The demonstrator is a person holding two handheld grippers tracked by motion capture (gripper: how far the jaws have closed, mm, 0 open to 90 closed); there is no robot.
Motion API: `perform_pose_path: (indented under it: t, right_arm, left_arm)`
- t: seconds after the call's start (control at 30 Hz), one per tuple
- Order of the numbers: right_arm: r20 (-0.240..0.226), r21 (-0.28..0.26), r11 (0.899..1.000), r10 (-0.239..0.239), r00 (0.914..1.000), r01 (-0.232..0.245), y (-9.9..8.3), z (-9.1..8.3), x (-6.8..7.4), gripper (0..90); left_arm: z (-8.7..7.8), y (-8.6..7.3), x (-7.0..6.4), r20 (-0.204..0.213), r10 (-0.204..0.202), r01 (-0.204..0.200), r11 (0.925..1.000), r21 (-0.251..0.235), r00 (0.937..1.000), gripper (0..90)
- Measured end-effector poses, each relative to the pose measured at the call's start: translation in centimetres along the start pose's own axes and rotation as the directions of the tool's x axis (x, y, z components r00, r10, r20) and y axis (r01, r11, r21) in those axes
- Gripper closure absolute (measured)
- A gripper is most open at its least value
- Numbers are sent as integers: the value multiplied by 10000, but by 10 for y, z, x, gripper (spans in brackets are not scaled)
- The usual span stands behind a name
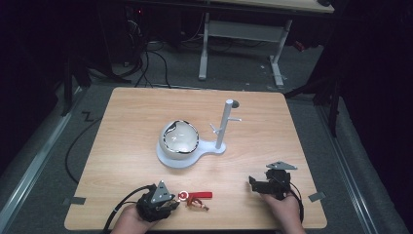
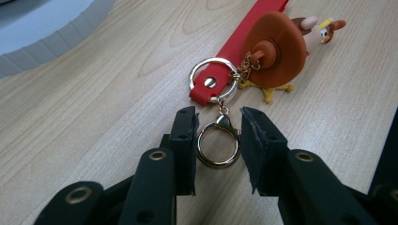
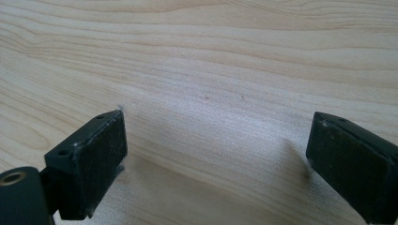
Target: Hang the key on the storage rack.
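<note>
A keychain [image 1: 196, 197] lies near the table's front edge: a red strap [image 2: 237, 44], a brown hat-shaped figure charm [image 2: 277, 49] and a gold clasp ring [image 2: 218, 146] flat on the wood. My left gripper [image 2: 218, 122] is low on the table with one jaw on each side of the clasp ring, very close to it, and a thin gap still shows. In the high view the left gripper [image 1: 174, 202] sits just left of the keychain. My right gripper [image 1: 256, 184] rests at the front right, wide open over bare wood [image 3: 216, 140].
A white stand [image 1: 222, 127] with a pole and small pegs rises mid-table from a flat white base [image 1: 171, 161], whose rim shows in the left gripper view [image 2: 42, 28]. A white bowl-like shell [image 1: 180, 139] sits on that base. Tape marks lie at the front corners.
</note>
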State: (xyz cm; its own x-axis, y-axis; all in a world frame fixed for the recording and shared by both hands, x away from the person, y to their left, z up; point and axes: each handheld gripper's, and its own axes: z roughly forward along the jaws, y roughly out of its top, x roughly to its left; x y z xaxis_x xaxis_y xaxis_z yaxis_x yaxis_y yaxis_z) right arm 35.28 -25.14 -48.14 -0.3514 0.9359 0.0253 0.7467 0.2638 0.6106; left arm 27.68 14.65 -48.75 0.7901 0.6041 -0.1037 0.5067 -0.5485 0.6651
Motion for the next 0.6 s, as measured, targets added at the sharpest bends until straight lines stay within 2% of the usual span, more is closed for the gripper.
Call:
perform_pose_path:
  t: [0.03,0.23,0.27,0.3,0.33,0.37,0.4,0.43,0.47,0.57,0.6]
  right_arm:
    - [-15,-18,9999,-102,9999,101,0,0,-1,58]
    - [-35,-29,10000,-36,10000,36,0,-1,-1,61]
    - [-58,-11,10000,2,10000,-2,0,-1,-1,62]
    - [-58,-11,10000,2,10000,-2,0,-1,-1,62]
    - [-54,-11,10000,-5,10000,5,0,-1,-1,63]
    - [-66,8,10000,4,10000,-4,0,-1,-1,64]
    - [-83,6,10000,-15,10000,15,0,-1,-1,65]
    - [-89,7,10000,-54,9999,54,0,0,-1,66]
    - [-97,4,10000,-49,9999,49,0,0,-1,67]
    - [-102,13,10000,-64,9999,64,0,0,-1,69]
    - [-118,26,10000,-62,9999,62,0,0,-1,71]
  left_arm:
    - [-1,0,1,-6,-56,56,10000,11,10000,671]
    - [-7,-6,13,-226,-444,445,9990,36,9988,671]
    - [-11,-10,20,-308,-705,706,9975,2,9970,671]
    - [-11,-10,20,-308,-705,706,9975,2,9970,671]
    - [-15,-13,25,-346,-878,875,9961,-116,9955,671]
    - [-18,-14,27,-395,-932,923,9954,-253,9949,737]
    - [-22,-15,29,-570,-1061,1034,9935,-476,9927,858]
    - [-25,-15,33,-517,-1257,1229,9909,-556,9907,842]
    - [-28,-16,37,-653,-1403,1355,9881,-721,9880,842]
    - [-29,-18,38,-709,-1477,1426,9872,-720,9865,835]
    - [-28,-19,38,-720,-1490,1440,9871,-696,9862,808]
